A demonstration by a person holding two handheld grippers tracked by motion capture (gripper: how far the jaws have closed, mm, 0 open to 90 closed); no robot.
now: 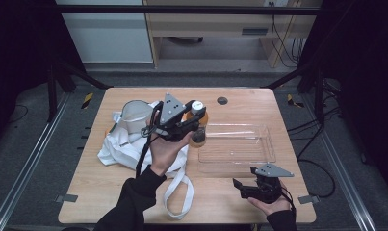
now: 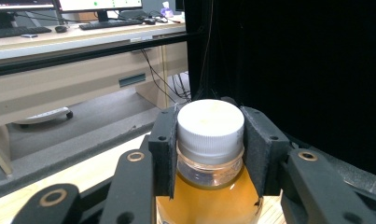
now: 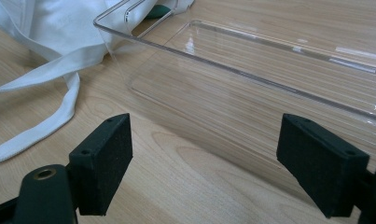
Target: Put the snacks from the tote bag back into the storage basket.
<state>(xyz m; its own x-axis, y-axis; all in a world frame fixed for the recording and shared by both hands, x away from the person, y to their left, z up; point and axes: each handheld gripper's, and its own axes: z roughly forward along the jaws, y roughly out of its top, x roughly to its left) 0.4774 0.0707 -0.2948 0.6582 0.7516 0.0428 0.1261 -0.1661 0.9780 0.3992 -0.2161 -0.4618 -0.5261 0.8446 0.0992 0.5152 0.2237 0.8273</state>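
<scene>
A: Right gripper (image 1: 238,185) is idle near the tray (image 1: 259,163), fingers (image 3: 101,163) wide apart, nothing between them.
B: Left gripper (image 1: 194,126)?
A: Its fingers (image 2: 164,149) clamp the bottle (image 2: 209,186) at the cap (image 2: 210,125), just off the tray's far-left corner, beside the bag (image 1: 119,144).
B: Handling?
A: Likely heavy with liquid, smooth plastic. A grip at the ribbed cap seems best.

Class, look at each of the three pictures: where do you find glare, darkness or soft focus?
High view: dim black surrounds, evenly lit table. Left gripper view: the bottle cap is sharp, the desks behind slightly soft, the right side nearly black. Right gripper view: bright glare streaks on the clear tray, and the near pads look slightly soft.
</scene>
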